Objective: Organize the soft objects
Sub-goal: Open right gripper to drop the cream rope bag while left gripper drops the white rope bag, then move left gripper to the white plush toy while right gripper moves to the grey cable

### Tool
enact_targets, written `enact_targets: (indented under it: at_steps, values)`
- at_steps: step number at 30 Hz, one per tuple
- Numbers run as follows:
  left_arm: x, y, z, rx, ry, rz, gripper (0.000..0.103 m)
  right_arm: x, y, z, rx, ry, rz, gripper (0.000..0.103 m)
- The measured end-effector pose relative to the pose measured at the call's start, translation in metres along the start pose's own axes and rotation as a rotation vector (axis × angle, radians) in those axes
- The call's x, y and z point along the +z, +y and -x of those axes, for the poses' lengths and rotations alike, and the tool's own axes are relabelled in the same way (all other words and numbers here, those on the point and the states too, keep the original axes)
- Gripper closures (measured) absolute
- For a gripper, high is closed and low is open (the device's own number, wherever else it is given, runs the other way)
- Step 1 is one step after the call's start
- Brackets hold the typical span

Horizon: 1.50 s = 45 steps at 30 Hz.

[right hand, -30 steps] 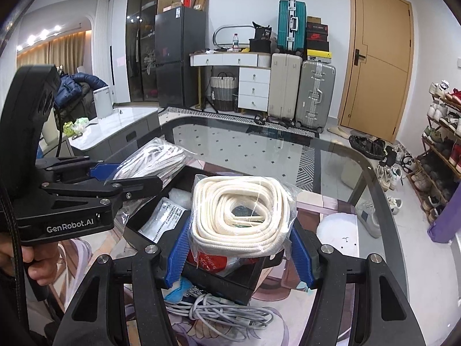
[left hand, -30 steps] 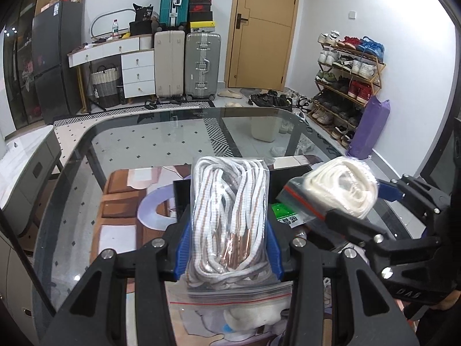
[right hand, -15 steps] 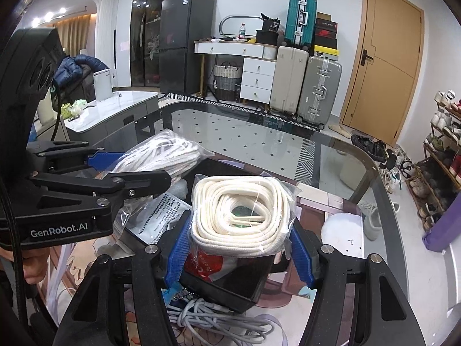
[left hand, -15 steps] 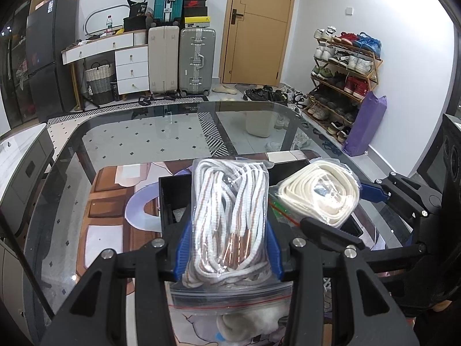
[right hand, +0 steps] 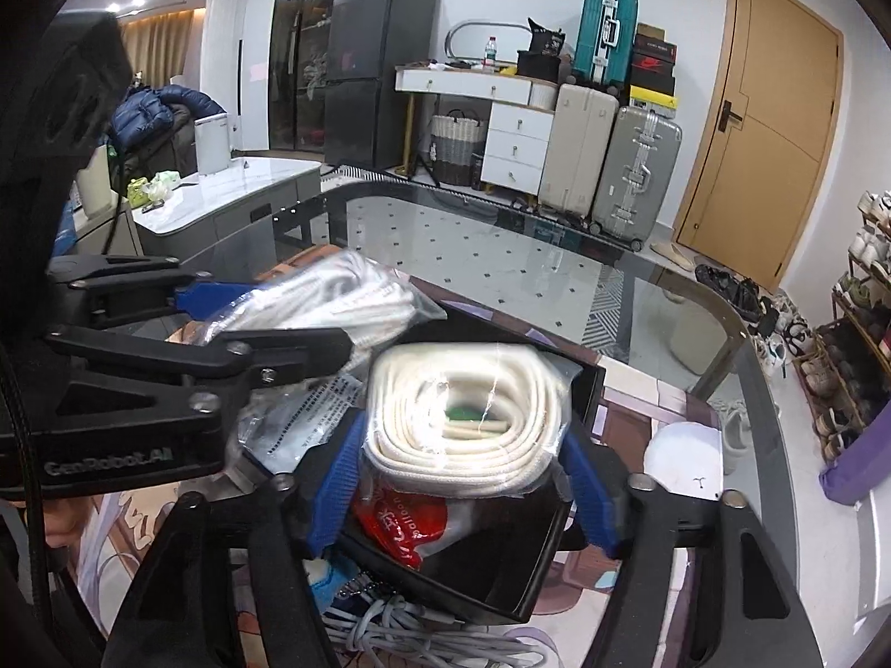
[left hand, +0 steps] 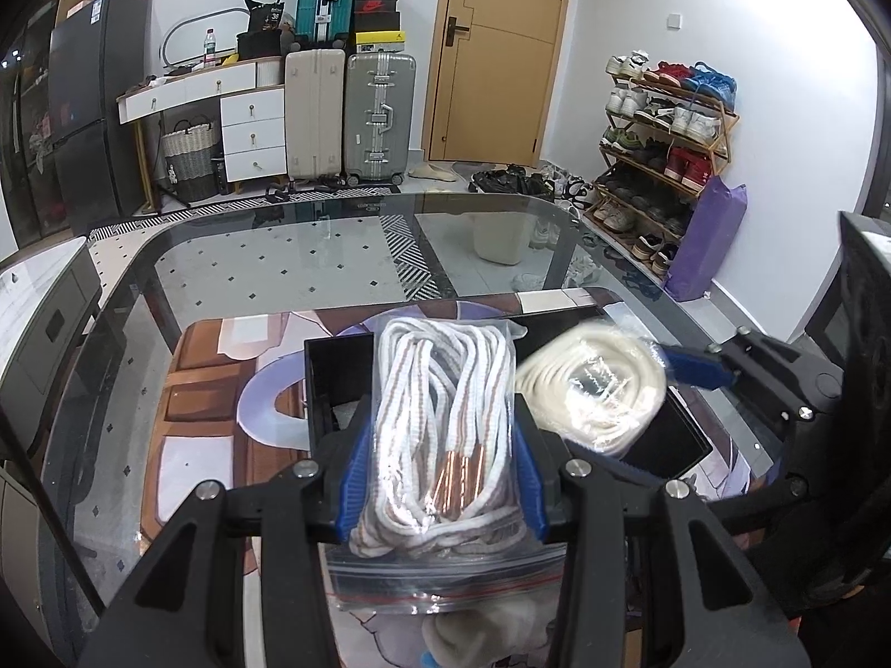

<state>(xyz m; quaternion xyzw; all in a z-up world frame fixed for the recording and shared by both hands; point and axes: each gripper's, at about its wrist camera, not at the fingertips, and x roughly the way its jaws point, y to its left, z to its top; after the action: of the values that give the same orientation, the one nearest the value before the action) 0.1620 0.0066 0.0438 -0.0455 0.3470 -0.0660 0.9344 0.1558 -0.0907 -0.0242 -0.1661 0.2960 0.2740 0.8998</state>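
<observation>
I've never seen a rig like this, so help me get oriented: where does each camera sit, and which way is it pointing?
Left wrist view: sits on the left gripper, looking forward along its jaws at the bagged white laces they clamp, over the black tray; the right gripper shows at right.
Right wrist view: sits on the right gripper, facing the bagged cream rope coil in its jaws; the left gripper and some fingers show at left.
Shared: both bags, tray, glass table, suitcases and door.

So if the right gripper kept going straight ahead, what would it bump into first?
Probably the black box: the right gripper, clamping the cream rope bag, points over it, so its far wall looks first. Depth is unclear.
</observation>
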Motion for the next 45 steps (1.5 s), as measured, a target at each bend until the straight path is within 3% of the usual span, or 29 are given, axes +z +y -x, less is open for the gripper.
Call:
enact_targets:
  at_steps: [7, 11, 12, 15, 18, 21, 23, 34, 45]
  values:
    - [0.001, -0.006, -0.005, -0.022, -0.009, -0.009, 0.06, -0.012, -0.02, 0.025, -0.081, -0.048, -0.075, 0.006]
    - [0.0, -0.012, -0.012, -0.014, 0.008, -0.024, 0.059, -0.021, -0.029, 0.038, -0.087, -0.059, -0.126, 0.004]
    - [0.0, -0.013, -0.011, -0.01, 0.008, -0.026, 0.056, -0.023, -0.031, 0.041, -0.09, -0.061, -0.137, 0.004]
    - [-0.002, -0.014, -0.005, -0.011, 0.022, -0.034, 0.032, -0.031, -0.035, 0.047, -0.085, -0.06, -0.166, 0.004]
    - [-0.006, -0.015, 0.005, 0.002, 0.01, -0.043, 0.017, -0.038, -0.034, 0.054, -0.079, -0.06, -0.176, 0.003]
    - [-0.011, -0.014, 0.018, 0.0, -0.005, -0.041, 0.01, -0.046, -0.032, 0.061, -0.076, -0.063, -0.19, 0.003]
    - [-0.015, -0.011, 0.026, 0.018, -0.021, -0.036, 0.0, -0.051, -0.031, 0.066, -0.073, -0.067, -0.205, 0.003]
    - [-0.039, 0.004, 0.047, 0.091, -0.027, -0.018, 0.0, -0.071, -0.021, 0.081, -0.051, -0.063, -0.229, 0.002]
    - [-0.061, 0.008, 0.051, 0.088, -0.001, 0.022, 0.0, -0.081, -0.018, 0.074, -0.013, -0.025, -0.249, 0.001]
